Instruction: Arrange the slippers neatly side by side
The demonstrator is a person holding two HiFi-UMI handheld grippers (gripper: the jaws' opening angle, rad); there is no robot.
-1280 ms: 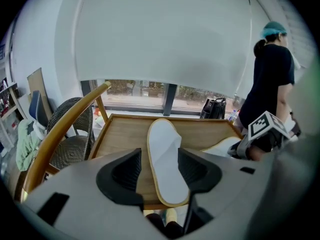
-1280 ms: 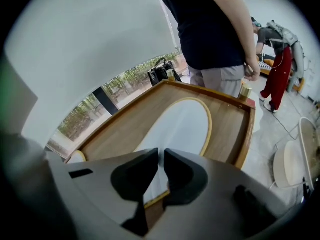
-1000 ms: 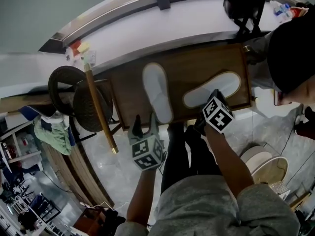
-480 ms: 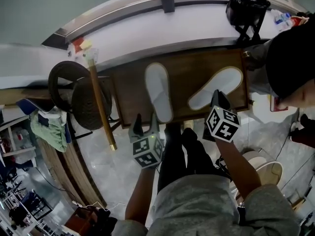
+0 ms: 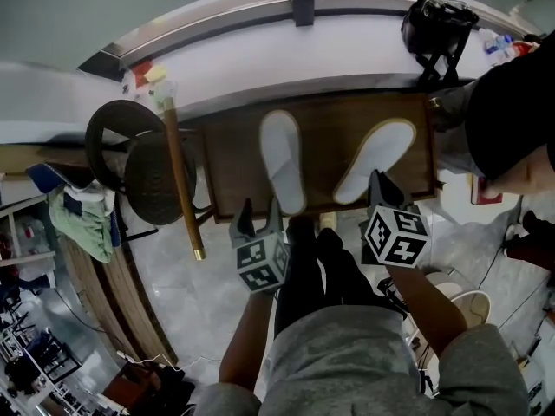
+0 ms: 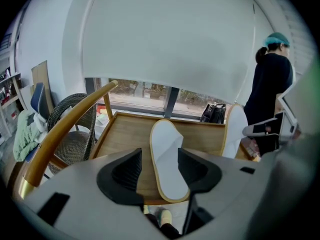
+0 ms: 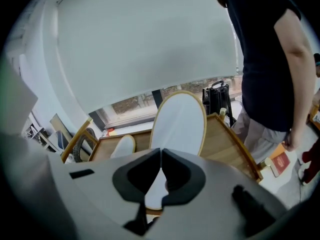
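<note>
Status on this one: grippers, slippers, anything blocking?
Left gripper open, at heel of left slipper. Right gripper shut on heel of right slipper; pair not yet parallel. Nothing between them.

wooden table (image 5: 325, 141) | wicker chair (image 5: 139, 167) beside it | black bag (image 5: 436, 24) behind

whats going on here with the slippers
A person with a gripper in each hand is lining up two white slippers on a wooden table. The right gripper is shut on the heel of the right slipper, which sits slanted, not yet parallel to the left slipper. The left gripper hovers open near that one's heel.
</note>
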